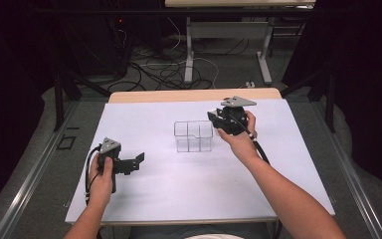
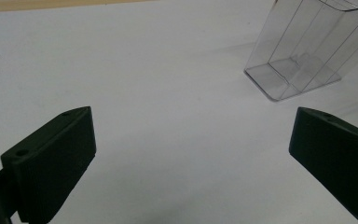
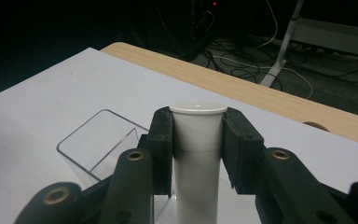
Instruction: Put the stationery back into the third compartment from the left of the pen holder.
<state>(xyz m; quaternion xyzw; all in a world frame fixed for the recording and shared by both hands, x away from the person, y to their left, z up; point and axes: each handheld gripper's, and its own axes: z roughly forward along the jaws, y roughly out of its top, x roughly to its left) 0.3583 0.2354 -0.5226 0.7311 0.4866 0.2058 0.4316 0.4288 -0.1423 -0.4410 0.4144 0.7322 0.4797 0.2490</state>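
Right gripper (image 3: 198, 140): fingers clamped on white tube (image 3: 198, 154) just below its cap, held upright.
Tube location: above clear organizer (image 1: 193, 136), at its 2 o'clock edge.
Handling: likely light, rigid, smooth-walled; slippery if squeezed loosely.
Hold point: under cap rim.
Left gripper (image 2: 191, 154): fingers apart, nothing between, at 8 o'clock on surface (image 1: 154, 199).

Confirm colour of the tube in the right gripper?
White tube, clearest in the right gripper view.
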